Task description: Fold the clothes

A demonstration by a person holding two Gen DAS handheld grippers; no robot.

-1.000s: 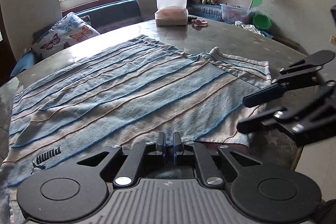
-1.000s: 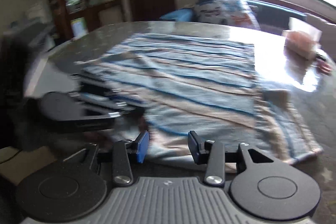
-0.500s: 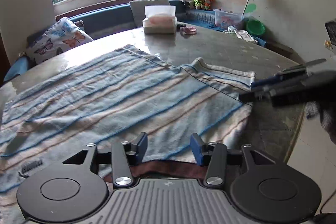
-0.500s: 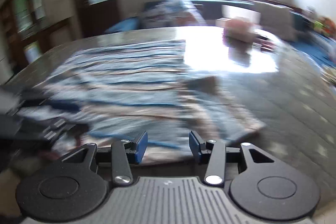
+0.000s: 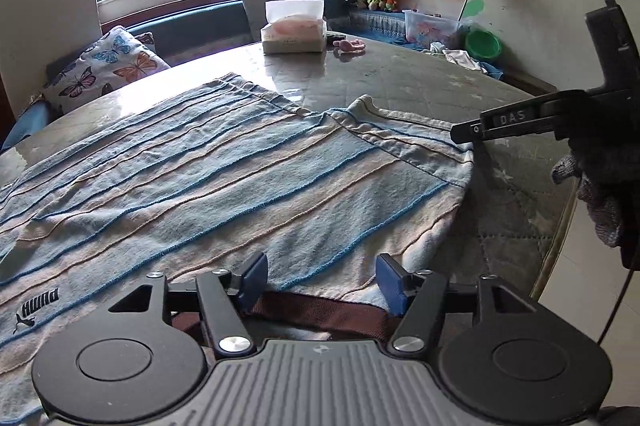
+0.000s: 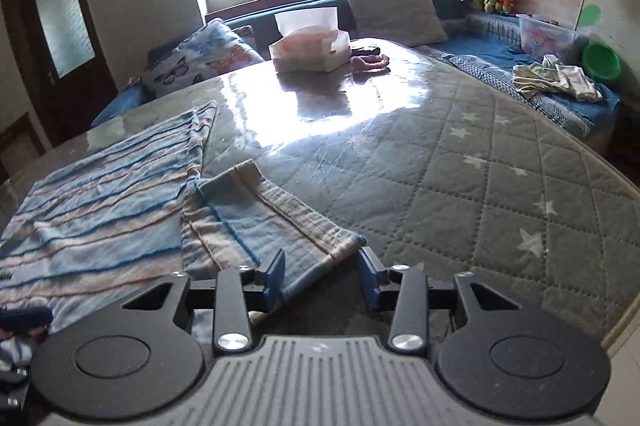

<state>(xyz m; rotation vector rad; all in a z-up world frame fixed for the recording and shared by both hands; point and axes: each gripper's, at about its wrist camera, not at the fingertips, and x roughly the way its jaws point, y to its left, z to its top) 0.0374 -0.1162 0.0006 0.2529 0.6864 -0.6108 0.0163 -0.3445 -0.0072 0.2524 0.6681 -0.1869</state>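
Note:
A blue and beige striped shirt [image 5: 224, 178] lies flat on the round table, its printed logo [image 5: 36, 306] at the near left. My left gripper [image 5: 320, 282] stands open at the shirt's near edge, the cloth and a brown band between its fingers. The right gripper [image 5: 504, 122] appears in the left wrist view at the shirt's right sleeve, held by a gloved hand [image 5: 600, 194]. In the right wrist view my right gripper [image 6: 322, 278] is open with the sleeve's [image 6: 264, 222] cuff corner between its fingers.
The quilted star-patterned table cover [image 6: 480, 186] stretches right to the table edge [image 5: 556, 242]. A tissue box [image 5: 294, 32] and a small pink item [image 5: 350, 45] sit at the far side. Cushions, plush toys and a green bowl [image 6: 602, 60] line the bench behind.
My left gripper went from shut to open at the shirt's near edge. The right gripper swung from the left side across to the right sleeve and stayed open.

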